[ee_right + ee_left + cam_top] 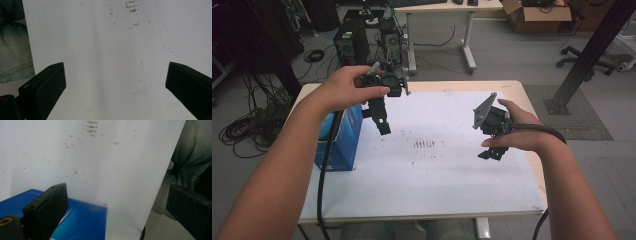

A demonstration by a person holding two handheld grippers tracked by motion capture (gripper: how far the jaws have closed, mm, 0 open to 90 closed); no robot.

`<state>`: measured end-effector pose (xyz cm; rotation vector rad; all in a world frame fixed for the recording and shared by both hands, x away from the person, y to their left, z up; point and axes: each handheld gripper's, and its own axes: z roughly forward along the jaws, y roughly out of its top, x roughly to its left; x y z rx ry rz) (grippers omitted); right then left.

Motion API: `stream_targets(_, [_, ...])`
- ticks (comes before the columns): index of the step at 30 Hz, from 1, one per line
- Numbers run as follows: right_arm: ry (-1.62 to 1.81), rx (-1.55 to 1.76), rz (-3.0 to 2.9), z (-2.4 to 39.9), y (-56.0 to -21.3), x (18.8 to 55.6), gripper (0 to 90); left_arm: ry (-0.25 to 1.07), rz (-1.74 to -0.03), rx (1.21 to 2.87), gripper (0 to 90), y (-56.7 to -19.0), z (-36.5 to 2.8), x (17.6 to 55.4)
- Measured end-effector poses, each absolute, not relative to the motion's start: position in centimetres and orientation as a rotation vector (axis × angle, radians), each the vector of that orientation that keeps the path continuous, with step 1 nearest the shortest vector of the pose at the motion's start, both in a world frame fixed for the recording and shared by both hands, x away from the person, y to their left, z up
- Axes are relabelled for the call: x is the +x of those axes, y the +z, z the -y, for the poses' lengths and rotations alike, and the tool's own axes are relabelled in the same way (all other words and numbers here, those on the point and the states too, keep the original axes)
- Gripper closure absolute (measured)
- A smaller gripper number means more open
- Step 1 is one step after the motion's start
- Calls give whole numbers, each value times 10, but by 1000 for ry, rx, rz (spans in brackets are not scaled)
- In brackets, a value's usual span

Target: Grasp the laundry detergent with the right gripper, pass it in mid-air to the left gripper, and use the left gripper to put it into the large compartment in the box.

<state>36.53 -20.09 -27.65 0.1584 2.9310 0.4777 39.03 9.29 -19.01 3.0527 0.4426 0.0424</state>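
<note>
In the high view, a left claw is held in a hand above the far left part of a desk covered by a white sheet. Just below and to the left of this claw, a blue box is seen standing on the desk's left edge. A right claw is gripped in the other hand over the right part of the sheet, well apart from the box. Faint brown smudges are seen between the two claws.

In the left gripper view, the left claw is spread wide, with nothing between its jaws. The blue box is seen beneath the near jaw, partly hidden by it, and the white sheet lies beyond.

In the right gripper view, the right claw is likewise spread wide and empty, with the stained white sheet below it.
</note>
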Motion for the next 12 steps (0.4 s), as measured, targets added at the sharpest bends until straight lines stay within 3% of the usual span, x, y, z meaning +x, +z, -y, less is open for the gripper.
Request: stream_targets(12, [510, 156, -2908, 197, -270, 360, 30, 37, -493, 3007, 45, -190, -92, 391])
